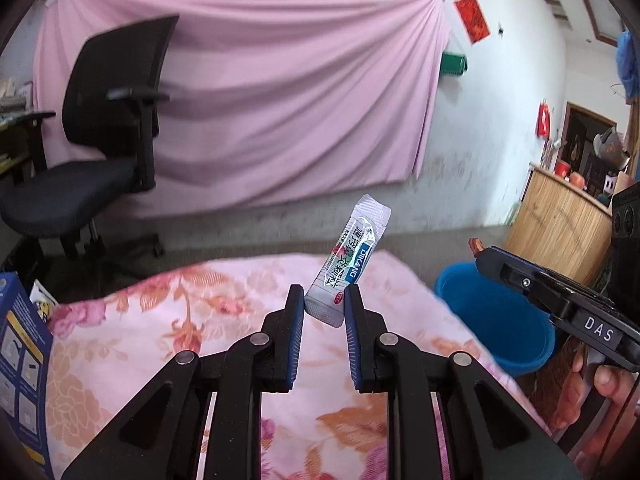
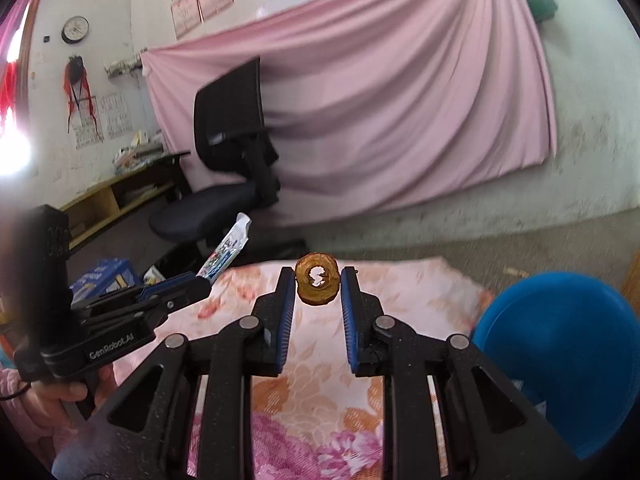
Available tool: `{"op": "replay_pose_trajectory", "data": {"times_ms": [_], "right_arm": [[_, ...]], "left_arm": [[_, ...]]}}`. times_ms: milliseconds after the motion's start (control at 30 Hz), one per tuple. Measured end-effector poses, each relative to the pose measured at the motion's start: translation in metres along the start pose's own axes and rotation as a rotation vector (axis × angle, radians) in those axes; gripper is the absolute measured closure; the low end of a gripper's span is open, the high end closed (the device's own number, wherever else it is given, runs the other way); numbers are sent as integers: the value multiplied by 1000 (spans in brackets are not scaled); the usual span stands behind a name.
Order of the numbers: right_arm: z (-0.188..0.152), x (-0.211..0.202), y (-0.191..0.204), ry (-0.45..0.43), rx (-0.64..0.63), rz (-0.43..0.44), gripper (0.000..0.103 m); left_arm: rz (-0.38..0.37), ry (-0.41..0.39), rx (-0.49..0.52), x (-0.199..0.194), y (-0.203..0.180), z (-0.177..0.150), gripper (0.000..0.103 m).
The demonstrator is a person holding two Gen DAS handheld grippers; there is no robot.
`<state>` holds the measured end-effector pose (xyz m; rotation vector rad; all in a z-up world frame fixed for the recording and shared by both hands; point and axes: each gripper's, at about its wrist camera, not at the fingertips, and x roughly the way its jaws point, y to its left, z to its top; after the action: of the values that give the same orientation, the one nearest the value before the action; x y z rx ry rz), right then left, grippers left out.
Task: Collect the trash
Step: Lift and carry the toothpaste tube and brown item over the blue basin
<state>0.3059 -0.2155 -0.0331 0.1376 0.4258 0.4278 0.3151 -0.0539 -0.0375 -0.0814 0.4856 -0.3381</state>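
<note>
**Both tongs loaded, above floral table**

Left tongs clamped on the lower end of a printed plastic sachet; the sachet sticks up and tilts right, in the air over the floral cloth. Right tongs pinch a brown ring-shaped scrap between the blue pads, also lifted off the table. Blue bucket sits just right of the table, beside the right tongs. Black office chair stands behind.

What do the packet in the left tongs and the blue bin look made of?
Packet: thin glossy plastic film, judging by its sheen, clear patches and crimped ends. Blue bin: probably moulded plastic, with a smooth, even-coloured wall.
</note>
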Motion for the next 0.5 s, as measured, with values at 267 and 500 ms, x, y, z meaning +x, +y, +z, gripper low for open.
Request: {"op": "replay_pose_trajectory", "data": {"times_ms": [267, 500], "right_arm": [[5, -32, -8, -147, -9, -42, 54], [9, -67, -20, -295, -33, -130, 54]], "left_arm": [[-1, -163, 23, -24, -30, 15, 87], [-27, -273, 57, -38, -63, 32, 87]]}}
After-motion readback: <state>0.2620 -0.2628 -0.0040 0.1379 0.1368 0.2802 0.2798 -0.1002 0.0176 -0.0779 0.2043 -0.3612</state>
